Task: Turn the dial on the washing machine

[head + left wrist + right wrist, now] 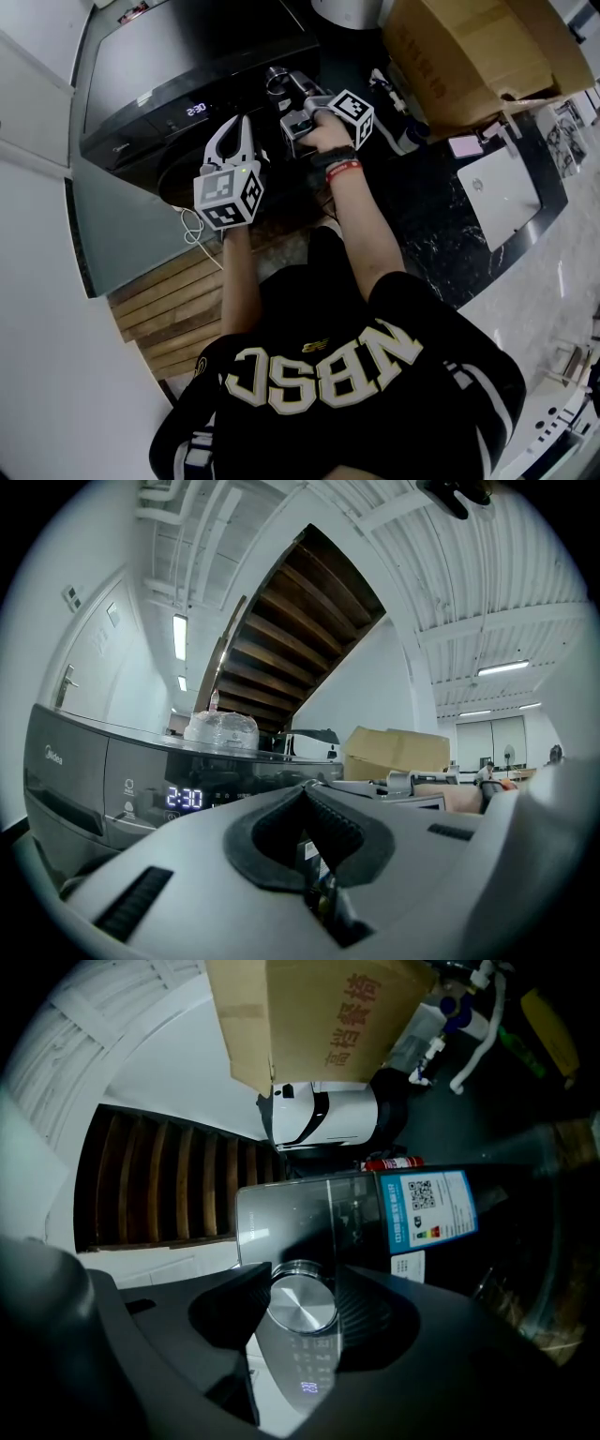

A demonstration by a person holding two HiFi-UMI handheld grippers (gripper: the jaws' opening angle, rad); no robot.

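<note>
Two tongs face the dark grey front-loading washing machine (178, 56), with dark marbled floor (441, 225) and a brown cardboard box (469, 56) to its right. The right tongs (303, 1283) clamp the round brushed-metal dial (302, 1309) on its control panel; the left tongs (305, 794) are closed, empty, level near the lit display (185, 798).
</note>
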